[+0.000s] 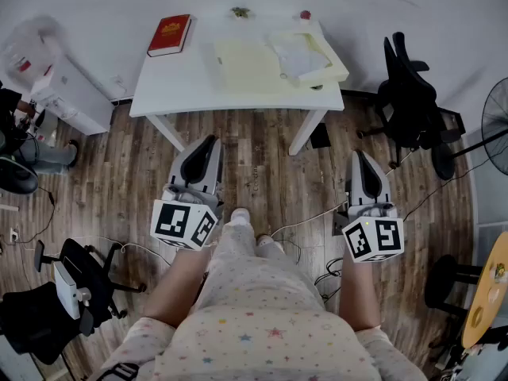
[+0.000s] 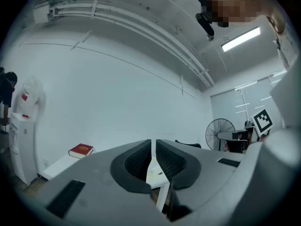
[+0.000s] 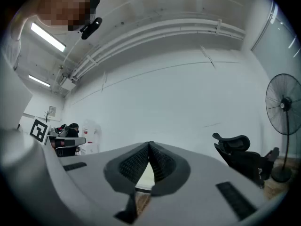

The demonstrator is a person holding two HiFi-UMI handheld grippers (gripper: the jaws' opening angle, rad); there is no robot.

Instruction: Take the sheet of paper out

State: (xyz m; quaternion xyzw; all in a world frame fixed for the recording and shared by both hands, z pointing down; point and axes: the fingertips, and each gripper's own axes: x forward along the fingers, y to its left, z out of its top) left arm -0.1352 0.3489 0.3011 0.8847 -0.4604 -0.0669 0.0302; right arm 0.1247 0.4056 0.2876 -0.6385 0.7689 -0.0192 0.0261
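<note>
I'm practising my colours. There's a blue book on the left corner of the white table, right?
Not blue: the book is red. The head view shows it lying on the left corner of the white table.

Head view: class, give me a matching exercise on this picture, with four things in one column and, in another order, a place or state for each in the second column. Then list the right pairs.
Column one
1. red book
2. black office chair
3. standing fan
4. left gripper

Column two
A. at the picture's right edge
B. jaws shut, held over the floor in front of the table
C. on the table's far left corner
D. on the floor, to the right of the table

Pairs: 1-C, 2-D, 3-A, 4-B
</note>
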